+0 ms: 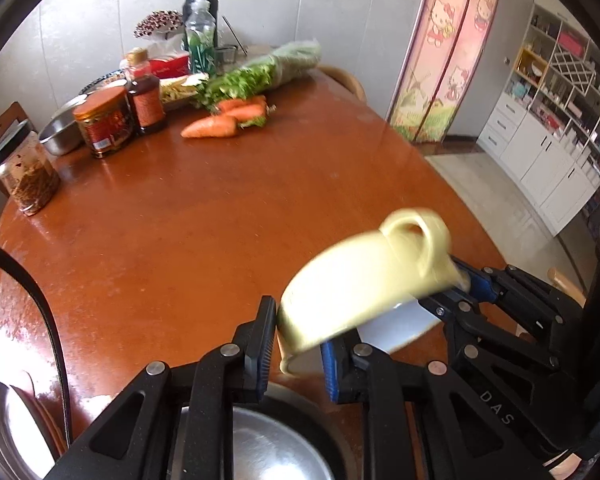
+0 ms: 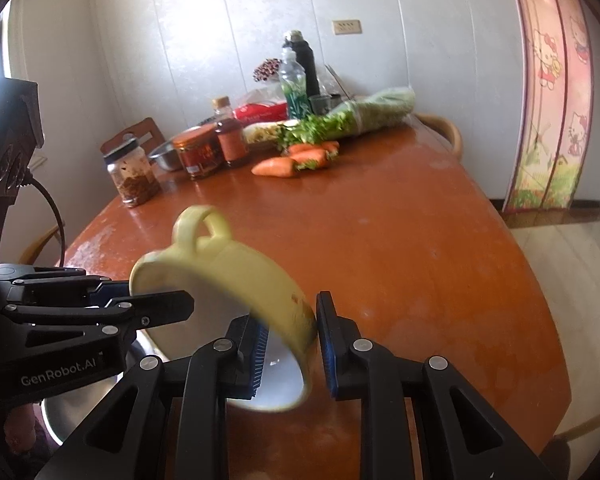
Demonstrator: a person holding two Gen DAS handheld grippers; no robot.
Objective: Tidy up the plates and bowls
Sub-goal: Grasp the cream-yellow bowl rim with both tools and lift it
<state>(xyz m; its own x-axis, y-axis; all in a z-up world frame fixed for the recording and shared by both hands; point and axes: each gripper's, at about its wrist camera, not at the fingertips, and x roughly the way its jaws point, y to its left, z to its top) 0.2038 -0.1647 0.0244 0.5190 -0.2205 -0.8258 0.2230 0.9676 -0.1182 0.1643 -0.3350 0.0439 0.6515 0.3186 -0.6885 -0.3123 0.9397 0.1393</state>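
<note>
A pale yellow bowl (image 1: 356,284) with a loop handle and a white inside hangs tilted above the brown table (image 1: 204,220), blurred by motion. My left gripper (image 1: 296,344) is shut on its near rim. From the right, my right gripper (image 1: 456,284) is shut on the opposite rim. In the right wrist view the yellow bowl (image 2: 228,276) stands on edge, its wall pinched in my right gripper (image 2: 290,340), while my left gripper (image 2: 180,300) clamps the rim from the left. A steel bowl (image 1: 268,440) sits just below.
At the table's far end stand jars (image 1: 104,124), a sauce bottle (image 1: 144,96), a small steel bowl (image 1: 60,136), carrots (image 1: 220,124) and bagged greens (image 1: 268,68). A round dish (image 1: 12,420) lies at the near left edge. Chairs ring the table.
</note>
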